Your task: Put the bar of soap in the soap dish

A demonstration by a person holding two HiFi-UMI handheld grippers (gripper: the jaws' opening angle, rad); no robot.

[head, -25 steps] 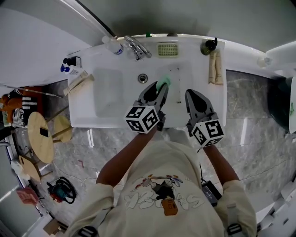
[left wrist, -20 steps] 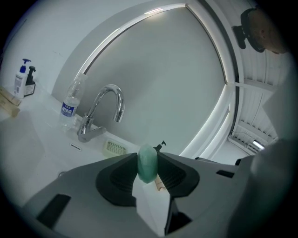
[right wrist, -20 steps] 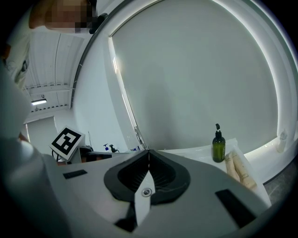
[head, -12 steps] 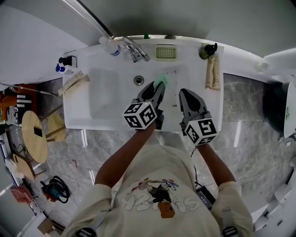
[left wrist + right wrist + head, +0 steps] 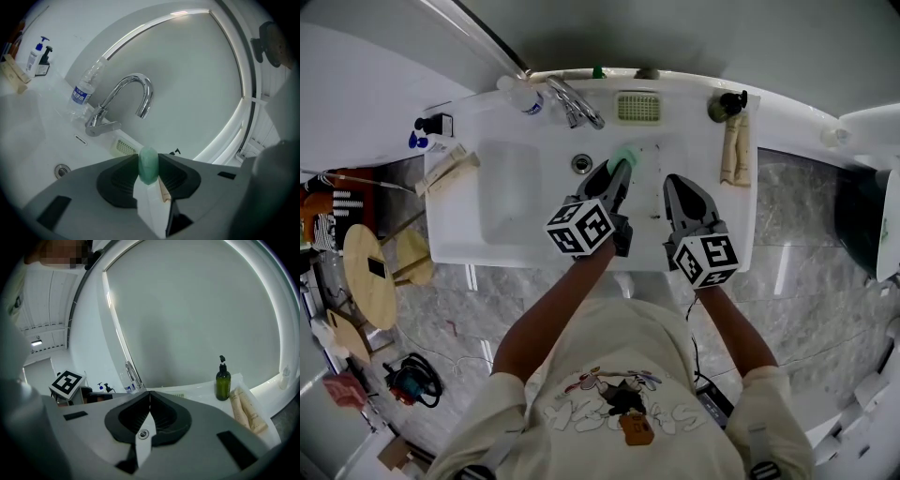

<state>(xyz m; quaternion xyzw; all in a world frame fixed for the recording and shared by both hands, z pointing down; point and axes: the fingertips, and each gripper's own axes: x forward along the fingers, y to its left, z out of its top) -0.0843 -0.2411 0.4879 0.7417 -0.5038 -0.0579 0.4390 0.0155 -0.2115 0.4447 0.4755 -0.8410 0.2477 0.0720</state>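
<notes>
Left gripper [image 5: 617, 174] is clamped on the green soap bar [image 5: 148, 164], with only the bar's top poking out. The soap dish [image 5: 639, 105] is just ahead, half hidden behind the jaws, with clear basin between. The faucet [image 5: 574, 98] crowds its left. Right gripper [image 5: 149, 394] is pinched together on nothing.

The bar of soap [image 5: 148, 165] is pale green. The left gripper [image 5: 621, 171] and right gripper [image 5: 674, 182] are grey with black pads and black-and-white checked cubes. The sink [image 5: 516, 187] is white, the far soap dish [image 5: 639, 106] pale yellow-green, the far-right pump bottle [image 5: 223, 382] dark green and the floor [image 5: 825, 234] grey-veined marble.
</notes>
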